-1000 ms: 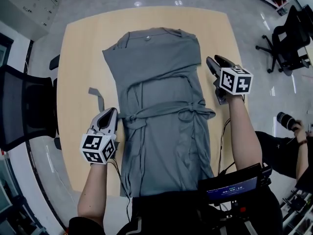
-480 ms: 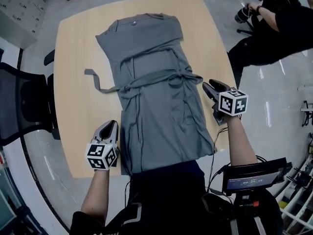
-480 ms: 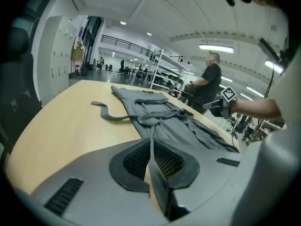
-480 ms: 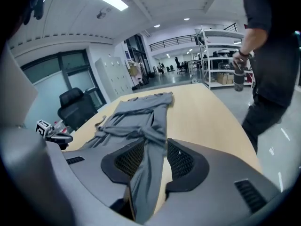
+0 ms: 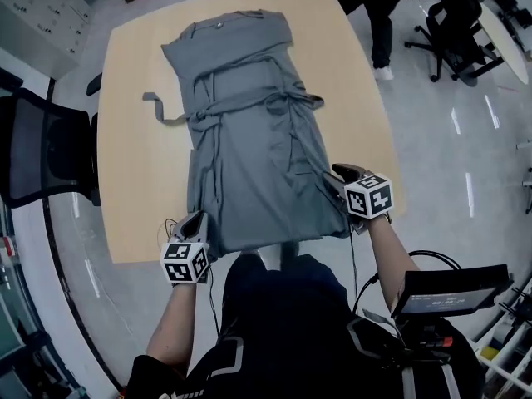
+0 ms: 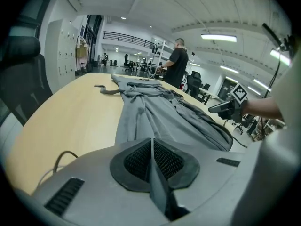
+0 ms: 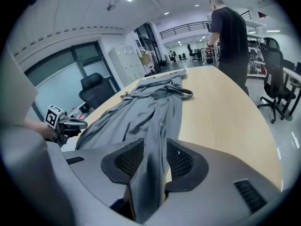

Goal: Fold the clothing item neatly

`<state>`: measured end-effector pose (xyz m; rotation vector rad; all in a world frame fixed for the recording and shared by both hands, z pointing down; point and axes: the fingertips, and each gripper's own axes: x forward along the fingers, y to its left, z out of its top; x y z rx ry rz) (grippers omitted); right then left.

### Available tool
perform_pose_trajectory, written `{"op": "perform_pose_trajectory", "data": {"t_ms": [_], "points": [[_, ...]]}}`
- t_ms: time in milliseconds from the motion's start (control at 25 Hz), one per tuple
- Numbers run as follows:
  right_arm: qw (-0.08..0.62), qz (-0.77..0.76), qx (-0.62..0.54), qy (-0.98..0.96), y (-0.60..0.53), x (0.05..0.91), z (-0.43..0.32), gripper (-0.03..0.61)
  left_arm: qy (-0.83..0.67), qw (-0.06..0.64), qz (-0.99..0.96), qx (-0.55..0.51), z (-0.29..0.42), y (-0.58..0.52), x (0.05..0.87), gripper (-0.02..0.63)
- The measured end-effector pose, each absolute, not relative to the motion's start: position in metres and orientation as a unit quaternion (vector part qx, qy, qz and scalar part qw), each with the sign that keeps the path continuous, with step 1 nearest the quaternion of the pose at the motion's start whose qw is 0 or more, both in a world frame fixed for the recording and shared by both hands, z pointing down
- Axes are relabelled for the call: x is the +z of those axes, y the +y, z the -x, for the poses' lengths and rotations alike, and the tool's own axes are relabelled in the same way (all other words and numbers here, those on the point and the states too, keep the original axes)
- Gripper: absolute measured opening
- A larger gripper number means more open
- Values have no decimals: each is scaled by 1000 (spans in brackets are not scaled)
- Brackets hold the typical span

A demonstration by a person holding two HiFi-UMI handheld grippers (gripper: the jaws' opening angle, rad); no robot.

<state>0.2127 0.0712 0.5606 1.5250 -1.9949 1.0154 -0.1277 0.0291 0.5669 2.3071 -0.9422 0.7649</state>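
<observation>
Drawn back toward the table [image 5: 133, 181] edge, left gripper [image 5: 198, 219] and right gripper [image 5: 335, 176] each pinch the grey garment [image 5: 249, 140].

My pale wooden counter [image 5: 137, 189] carries one grey garment [image 5: 249, 165] spread lengthwise, its loose belt end [image 5: 160, 106] trailing onto bare wood.
</observation>
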Motion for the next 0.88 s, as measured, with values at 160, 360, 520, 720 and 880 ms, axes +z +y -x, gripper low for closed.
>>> {"op": "perform_pose_trajectory", "data": {"t_ms": [160,360,520,720,880], "points": [[203,-532,375,-732,99,558,-213,140,-376,266,-839,290,134,53,567,0],[197,-521,390,-733,130,565,-201,140,-401,272,-823,296,152,80,575,0],[201,-525,397,-725,155,577,-188,139,-397,277,-820,306,162,100,586,0],[221,-542,396,-708,177,592,-174,106,-363,266,-836,313,149,111,607,0],[205,-574,417,-674,195,600,-168,20,-360,258,-845,301,146,108,612,0]]}}
